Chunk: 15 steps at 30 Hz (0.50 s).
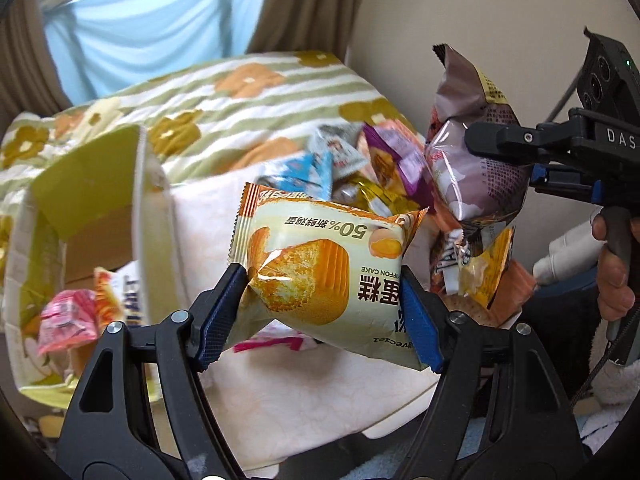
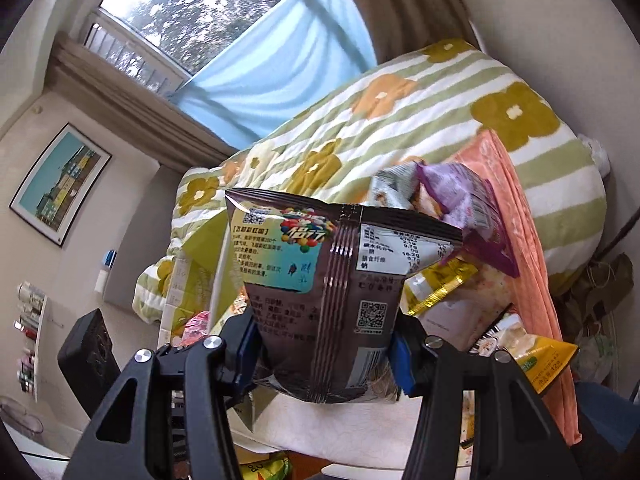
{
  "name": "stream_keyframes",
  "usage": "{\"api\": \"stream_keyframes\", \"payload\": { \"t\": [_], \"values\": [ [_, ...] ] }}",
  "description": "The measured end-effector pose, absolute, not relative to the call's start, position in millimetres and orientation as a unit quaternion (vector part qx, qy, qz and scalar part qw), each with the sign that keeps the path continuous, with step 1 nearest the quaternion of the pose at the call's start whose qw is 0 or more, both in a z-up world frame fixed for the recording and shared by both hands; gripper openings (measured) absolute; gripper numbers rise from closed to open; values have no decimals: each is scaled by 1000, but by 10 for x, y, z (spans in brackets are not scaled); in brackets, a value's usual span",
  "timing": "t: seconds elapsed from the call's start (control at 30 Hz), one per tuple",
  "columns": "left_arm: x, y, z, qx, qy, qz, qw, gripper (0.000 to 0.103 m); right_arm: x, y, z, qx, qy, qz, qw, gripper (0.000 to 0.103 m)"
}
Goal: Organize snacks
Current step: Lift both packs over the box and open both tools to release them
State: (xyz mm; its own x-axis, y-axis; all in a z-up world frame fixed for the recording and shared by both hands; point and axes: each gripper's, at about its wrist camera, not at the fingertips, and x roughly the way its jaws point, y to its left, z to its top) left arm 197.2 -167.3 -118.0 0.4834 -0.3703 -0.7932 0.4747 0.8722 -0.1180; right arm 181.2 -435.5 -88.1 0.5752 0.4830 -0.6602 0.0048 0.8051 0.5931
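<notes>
My left gripper [image 1: 322, 300] is shut on a yellow chiffon cake packet [image 1: 320, 276], held in the air above the white cloth. My right gripper [image 2: 322, 354] is shut on a brown candy bag [image 2: 328, 280], held upright; the bag also shows in the left wrist view [image 1: 476, 160], clamped by the right gripper [image 1: 496, 140] at the right. A pile of snack packets [image 1: 360, 172] lies behind on the bed. An open green cardboard box [image 1: 80, 216] stands at the left with a pink packet [image 1: 68, 320] and others inside.
A striped flower-print quilt [image 1: 248, 96] covers the bed behind. A white cloth [image 1: 304, 396] lies under the left gripper. An orange cloth [image 2: 520, 240] and more packets [image 2: 544, 360] lie at the right. Wall, curtains and window are behind.
</notes>
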Motion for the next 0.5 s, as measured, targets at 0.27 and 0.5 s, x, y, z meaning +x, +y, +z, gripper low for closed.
{"api": "stream_keyframes", "payload": {
  "t": [0.27, 0.5],
  "values": [
    [2191, -804, -765, 25, 409, -194, 891, 72, 2107, -3697, -596, 249, 422, 184, 852, 50],
    [2624, 149, -620, 17, 405, -152, 901, 72, 2544, -2822, -504, 235, 415, 208, 854, 50]
  ]
}}
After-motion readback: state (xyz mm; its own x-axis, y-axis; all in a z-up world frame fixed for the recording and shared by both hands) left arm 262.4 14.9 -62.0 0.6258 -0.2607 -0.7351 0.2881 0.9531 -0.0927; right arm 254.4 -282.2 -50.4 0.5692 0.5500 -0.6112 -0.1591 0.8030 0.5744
